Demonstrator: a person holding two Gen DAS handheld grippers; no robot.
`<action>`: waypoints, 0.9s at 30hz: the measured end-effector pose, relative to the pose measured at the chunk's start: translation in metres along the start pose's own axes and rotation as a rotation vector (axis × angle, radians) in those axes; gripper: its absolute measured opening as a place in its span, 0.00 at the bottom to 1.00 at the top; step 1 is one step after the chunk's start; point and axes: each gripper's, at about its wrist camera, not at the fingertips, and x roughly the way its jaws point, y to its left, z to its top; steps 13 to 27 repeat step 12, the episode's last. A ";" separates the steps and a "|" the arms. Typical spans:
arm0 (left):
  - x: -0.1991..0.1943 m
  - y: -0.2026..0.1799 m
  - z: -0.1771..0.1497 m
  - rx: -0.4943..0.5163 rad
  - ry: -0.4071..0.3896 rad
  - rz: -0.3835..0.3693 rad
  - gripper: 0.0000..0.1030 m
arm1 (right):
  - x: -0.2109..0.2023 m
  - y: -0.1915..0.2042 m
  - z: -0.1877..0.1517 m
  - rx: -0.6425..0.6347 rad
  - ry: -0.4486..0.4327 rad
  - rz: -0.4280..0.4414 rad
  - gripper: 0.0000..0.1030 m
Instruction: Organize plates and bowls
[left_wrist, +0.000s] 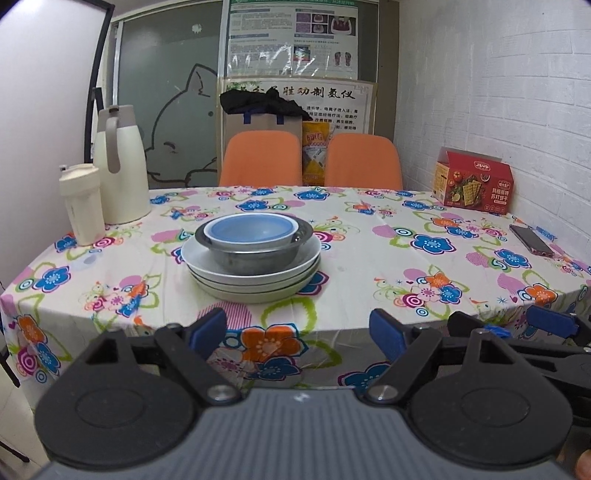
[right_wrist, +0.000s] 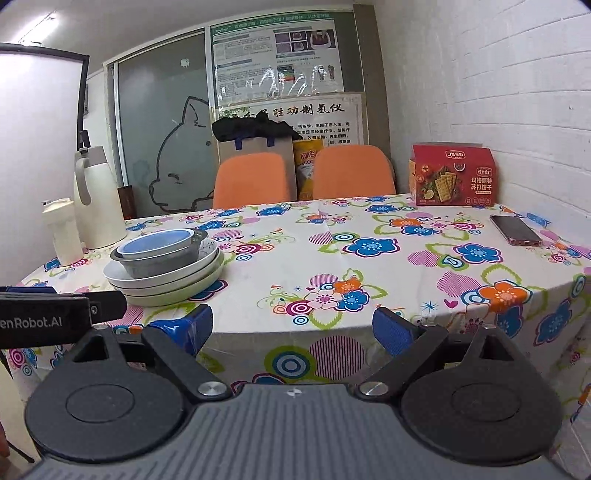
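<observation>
Floral tablecloth (left_wrist: 369, 240) bears upright stacked plates (left_wrist: 251, 277) and bowls (left_wrist: 255, 240), rims up; both hand-held grippers gape empty.

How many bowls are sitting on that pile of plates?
2. A metal bowl rests on the top plate, and a blue bowl is nested inside it. A smaller one beneath the blue bowl would be hidden.

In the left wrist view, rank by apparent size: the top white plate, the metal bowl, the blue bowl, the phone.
1. Top white plate, widest rim.
2. Metal bowl, nested on it.
3. Blue bowl, inside the metal bowl.
4. Phone, smallest, though it lies off to the side, so the comparison is less sure.
</observation>
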 end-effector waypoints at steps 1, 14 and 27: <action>0.000 0.000 0.000 -0.001 0.002 0.003 0.80 | 0.000 0.000 0.000 0.002 0.004 0.004 0.79; -0.004 0.005 0.001 -0.029 -0.034 -0.043 0.80 | 0.000 0.002 -0.001 0.016 0.013 0.028 0.79; -0.004 0.005 0.001 -0.029 -0.034 -0.043 0.80 | 0.000 0.002 -0.001 0.016 0.013 0.028 0.79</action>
